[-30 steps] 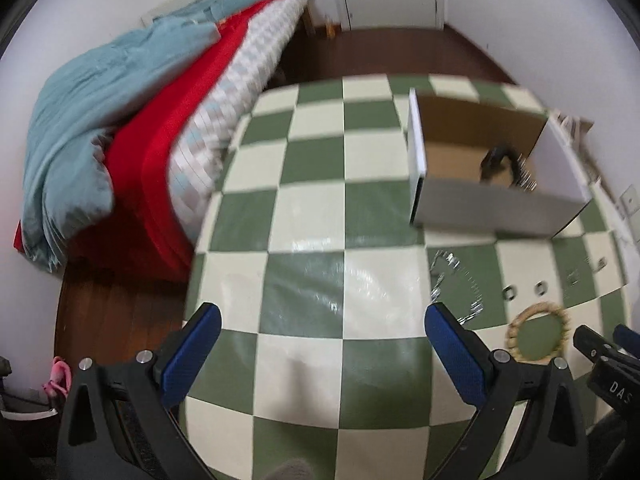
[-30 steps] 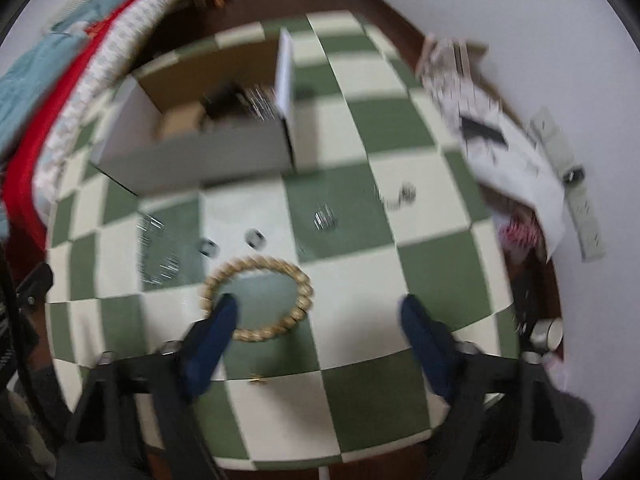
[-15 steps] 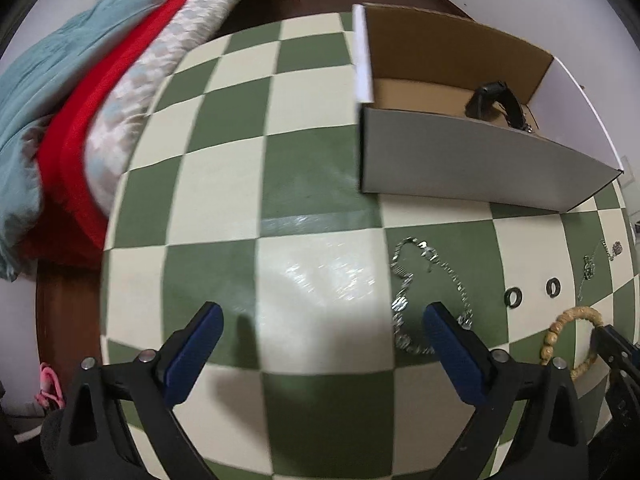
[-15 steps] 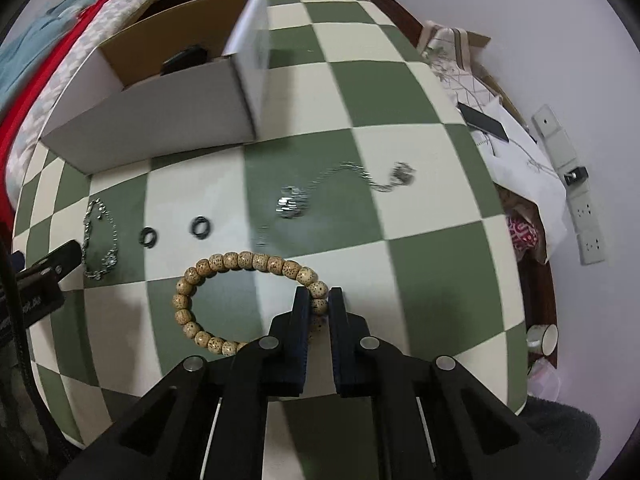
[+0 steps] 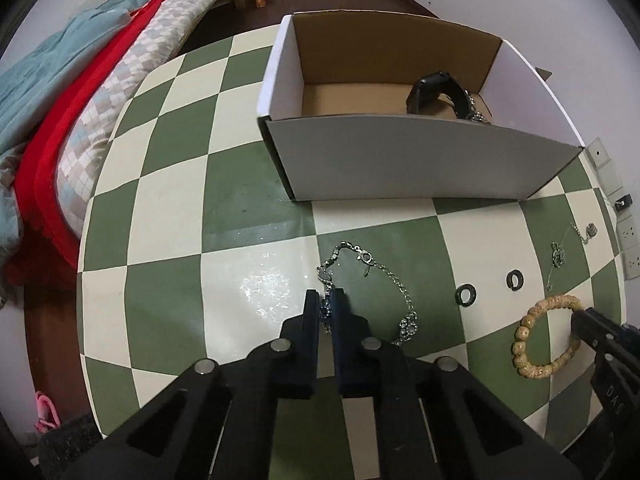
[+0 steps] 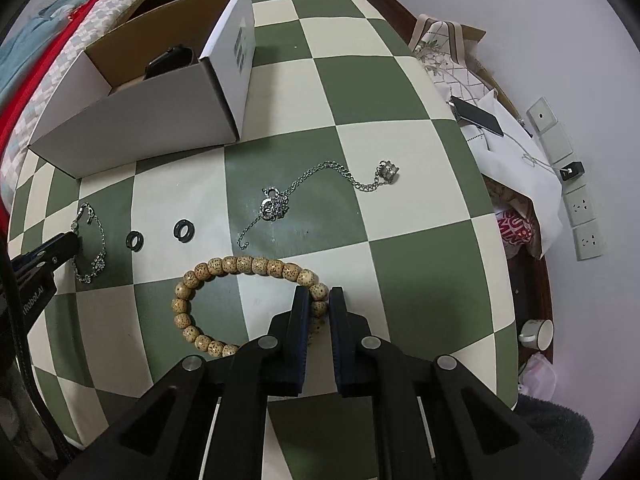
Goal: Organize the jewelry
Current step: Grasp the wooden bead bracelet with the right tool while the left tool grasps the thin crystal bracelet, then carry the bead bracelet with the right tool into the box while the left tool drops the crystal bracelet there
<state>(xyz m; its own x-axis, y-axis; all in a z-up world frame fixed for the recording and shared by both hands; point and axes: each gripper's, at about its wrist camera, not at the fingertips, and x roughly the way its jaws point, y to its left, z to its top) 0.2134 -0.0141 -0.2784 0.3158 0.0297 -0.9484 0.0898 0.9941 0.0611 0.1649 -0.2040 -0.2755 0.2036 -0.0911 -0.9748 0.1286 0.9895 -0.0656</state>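
A silver chain bracelet (image 5: 402,294) lies on the green-and-cream checked table (image 5: 160,292). My left gripper (image 5: 327,306) points down at the bracelet's left side, its jaws closing with the pads pressed on the chain. A tan bead bracelet (image 6: 240,265) lies to the right of it. My right gripper (image 6: 319,302) is shut on the beads at that bracelet's right edge. Two black rings (image 5: 466,294) (image 5: 515,279) lie between the bracelets. A silver pendant necklace (image 6: 276,204) lies beyond the beads. The white cardboard box (image 5: 400,160) holds a black watch (image 5: 436,88).
A bed with red and teal covers (image 5: 80,92) runs along the table's left side. On the right, off the table edge, sit a white bag with a phone (image 6: 476,116), a mug (image 6: 538,334) and wall sockets (image 6: 582,208).
Both grippers went from wide open to shut. The left one moved right and down onto the silver chain. The right one sank onto the bead bracelet and closed first.
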